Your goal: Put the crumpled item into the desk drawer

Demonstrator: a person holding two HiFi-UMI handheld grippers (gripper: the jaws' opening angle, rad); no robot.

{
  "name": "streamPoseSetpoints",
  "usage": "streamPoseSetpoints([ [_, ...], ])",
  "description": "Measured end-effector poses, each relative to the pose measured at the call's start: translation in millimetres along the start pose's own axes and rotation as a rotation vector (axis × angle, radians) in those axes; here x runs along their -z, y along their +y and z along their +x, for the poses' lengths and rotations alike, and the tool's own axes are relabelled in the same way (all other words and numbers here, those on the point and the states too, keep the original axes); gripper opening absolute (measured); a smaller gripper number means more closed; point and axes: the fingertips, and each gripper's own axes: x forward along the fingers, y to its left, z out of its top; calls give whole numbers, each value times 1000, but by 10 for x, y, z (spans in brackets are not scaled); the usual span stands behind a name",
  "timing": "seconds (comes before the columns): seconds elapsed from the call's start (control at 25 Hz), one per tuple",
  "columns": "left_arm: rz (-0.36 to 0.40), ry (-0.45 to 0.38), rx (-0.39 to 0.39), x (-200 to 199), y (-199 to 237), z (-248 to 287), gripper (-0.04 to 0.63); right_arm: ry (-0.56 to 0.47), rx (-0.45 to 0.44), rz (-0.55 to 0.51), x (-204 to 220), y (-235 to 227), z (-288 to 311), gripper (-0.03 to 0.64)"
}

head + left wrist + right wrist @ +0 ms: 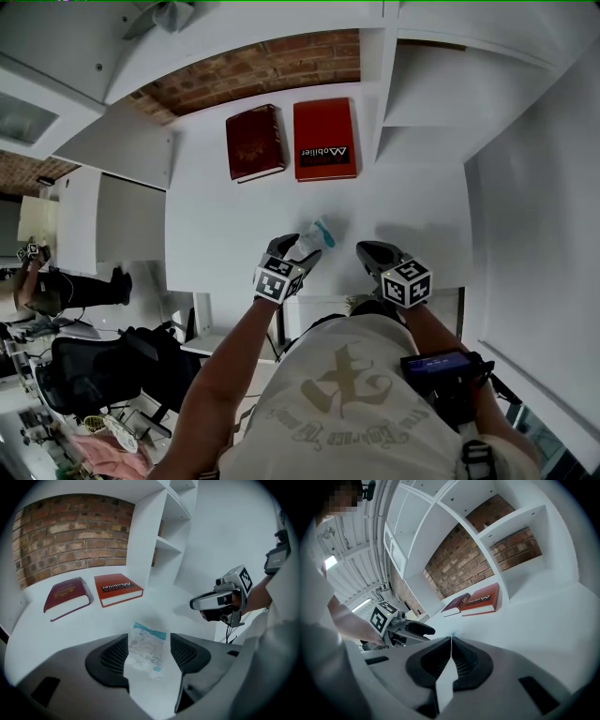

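On the white desk (225, 234), my left gripper (298, 251) has its jaws wide apart, with the crumpled packet (147, 646) lying loose between them, print too blurry to read. Right gripper (373, 253) at 3 o'clock, jaws together, empty. At 12 o'clock there's a red book (324, 138) reading "Mobilier", next to a maroon book (254, 141).

The white worktop (234, 225) ran back to a brick wall (253, 66), with white shelving (422, 103) rising along its right side. Two closed books lay flat on it near the back, side by side and just apart: a dark red book (254, 142) on the left and a brighter red book (324, 138) on the right, its cover printed with white lettering. Nearer the front edge, well apart from both books, a crumpled white packet (314, 236) with a teal strip at one end appeared to rest on the bare surface.
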Motion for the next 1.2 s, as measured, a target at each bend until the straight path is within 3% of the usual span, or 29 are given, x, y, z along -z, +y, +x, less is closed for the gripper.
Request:
streamPoseSetpoints([
  [0.16,108,43,16,-62,17,108,282,12,6,-2,-7,-64,38,23],
  [0.56,151,217,54,171,70,412,278,15,21,13,-84,-220,88,23],
  [0.88,148,232,42,260,109,500,271,12,20,23,-109,-240,103,23],
  [1.2,100,214,42,256,74,454,195,24,15,21,-87,-219,130,23],
])
